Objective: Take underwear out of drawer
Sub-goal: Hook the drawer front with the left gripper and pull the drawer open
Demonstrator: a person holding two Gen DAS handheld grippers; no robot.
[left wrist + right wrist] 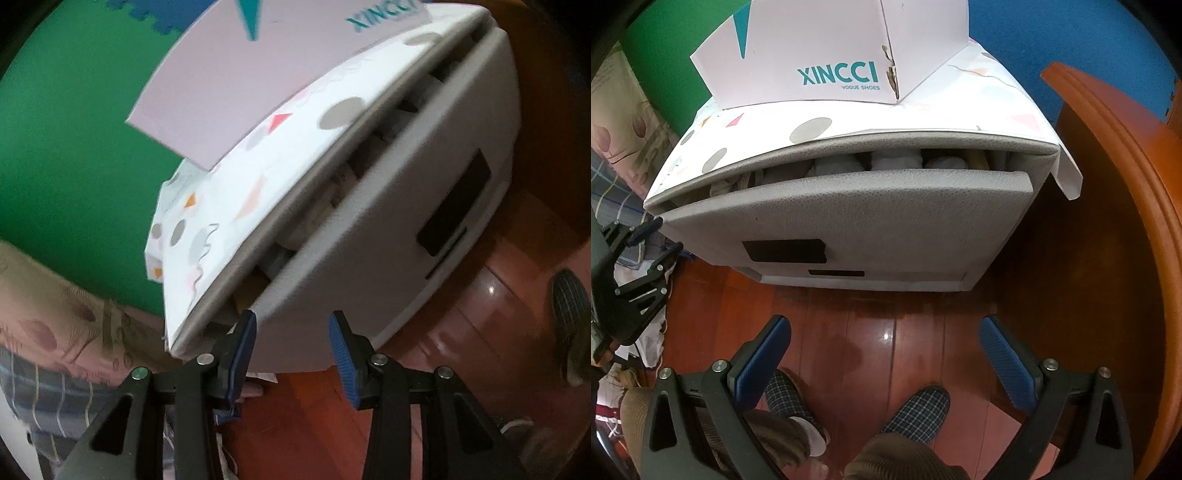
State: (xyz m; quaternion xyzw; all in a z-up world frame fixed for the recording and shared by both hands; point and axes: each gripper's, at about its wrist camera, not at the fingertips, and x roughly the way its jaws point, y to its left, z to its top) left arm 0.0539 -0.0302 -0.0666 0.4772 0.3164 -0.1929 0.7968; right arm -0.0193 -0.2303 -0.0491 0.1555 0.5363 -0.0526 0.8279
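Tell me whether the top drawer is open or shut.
Slightly open: the top drawer front stands out from the cabinet top, leaving a narrow gap where folded light fabric shows.

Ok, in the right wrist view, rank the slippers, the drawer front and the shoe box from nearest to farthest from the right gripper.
1. slippers, on the floor between its fingers.
2. drawer front, ahead, past the bare floorboards.
3. shoe box, farthest, on top of the cabinet.
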